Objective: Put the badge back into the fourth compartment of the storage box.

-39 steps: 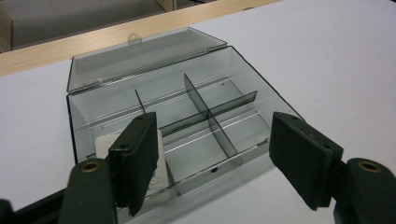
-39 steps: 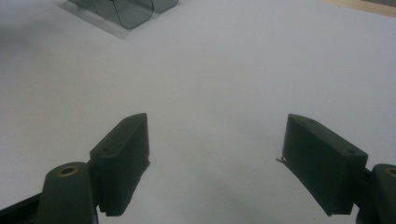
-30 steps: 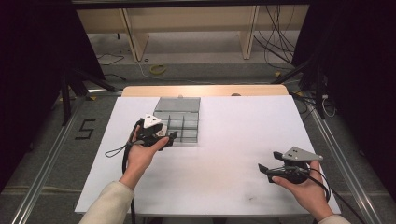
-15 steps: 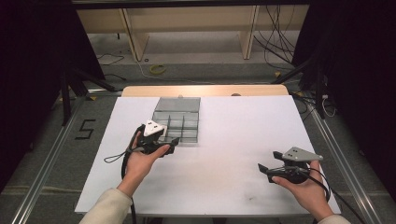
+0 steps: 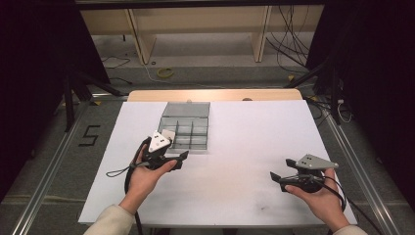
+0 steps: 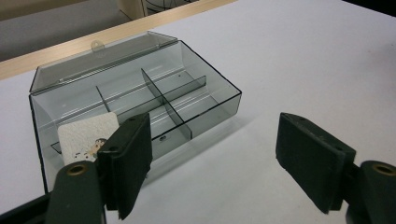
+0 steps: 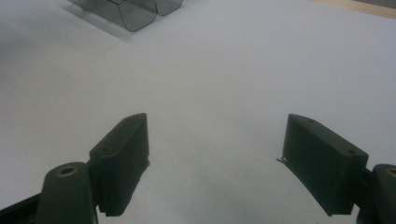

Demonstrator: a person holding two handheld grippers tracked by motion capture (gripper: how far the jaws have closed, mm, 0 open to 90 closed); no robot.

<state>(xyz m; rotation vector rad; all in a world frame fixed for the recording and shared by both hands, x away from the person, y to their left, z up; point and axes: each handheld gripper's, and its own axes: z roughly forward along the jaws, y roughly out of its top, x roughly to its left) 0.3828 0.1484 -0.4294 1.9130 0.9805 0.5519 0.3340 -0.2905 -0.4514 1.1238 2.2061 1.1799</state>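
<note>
Box point(image 5: 186, 131) and card point(image 6: 88, 136) lie just ahead of the left gripper point(image 5: 182, 159); the card sits in the box's near corner compartment, past the left finger point(image 6: 128, 161) in the left gripper view. Its jaws have just been opening and stand wide with nothing between them. The box's long side runs across the counter point(image 5: 254, 142), lid laid back on the far side. The right gripper point(image 5: 275, 178) is well apart, wide open and empty, over bare counter. Open room lies on every side but the box's.
</note>
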